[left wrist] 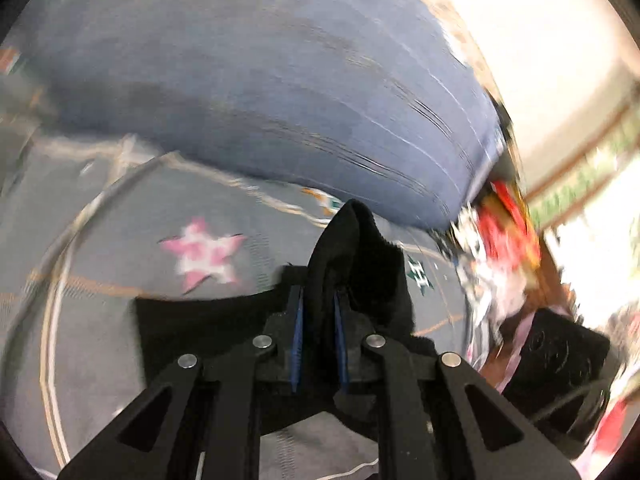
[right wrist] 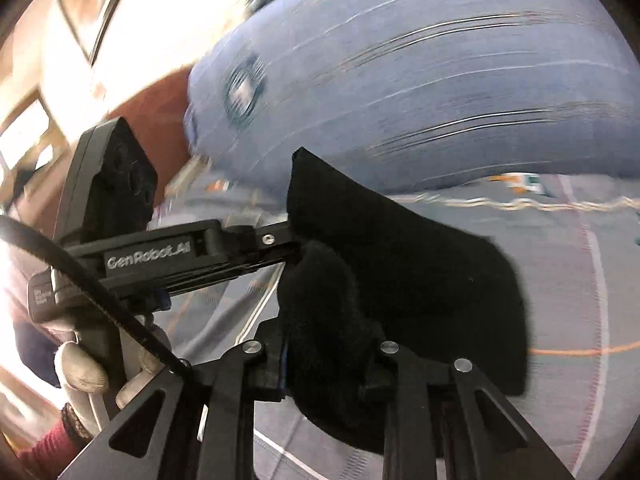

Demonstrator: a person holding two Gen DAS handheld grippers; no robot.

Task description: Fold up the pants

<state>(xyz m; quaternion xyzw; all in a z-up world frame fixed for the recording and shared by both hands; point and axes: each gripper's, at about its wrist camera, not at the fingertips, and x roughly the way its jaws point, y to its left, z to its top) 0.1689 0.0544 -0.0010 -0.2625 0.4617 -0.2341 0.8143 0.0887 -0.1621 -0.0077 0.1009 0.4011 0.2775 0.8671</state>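
Pants (left wrist: pixel 352 264): black fabric, pinched by both grippers and lifted above a grey patterned bedsheet (left wrist: pixel 120 280).

Left gripper (left wrist: pixel 318 300): jaws nearly together, clamped on a bunched fold of the pants that rises as a peak between the blue pads (left wrist: pixel 297 332). More black cloth hangs off to the left and under the fingers.

Right gripper (right wrist: pixel 326 344): jaws narrowed onto a thick wad of the pants (right wrist: pixel 400 272); cloth fills the gap and spills out to the right as a broad flap over the sheet.

In the right wrist view the left gripper (right wrist: pixel 276 248) comes in from the left, side-on, its tip touching the same cloth just beside the right gripper's hold. A white-gloved hand (right wrist: pixel 86 368) holds its handle, and a red sleeve (right wrist: pixel 48 448) shows at the bottom left.

Background: a large blue-grey pillow (left wrist: pixel 260 80) lies on the sheet beyond the pants. Pink star print (left wrist: pixel 202 252) on the sheet sits left of the left gripper. Heavy motion blur in both views; the red and white clutter at the right edge of the left view can't be identified.
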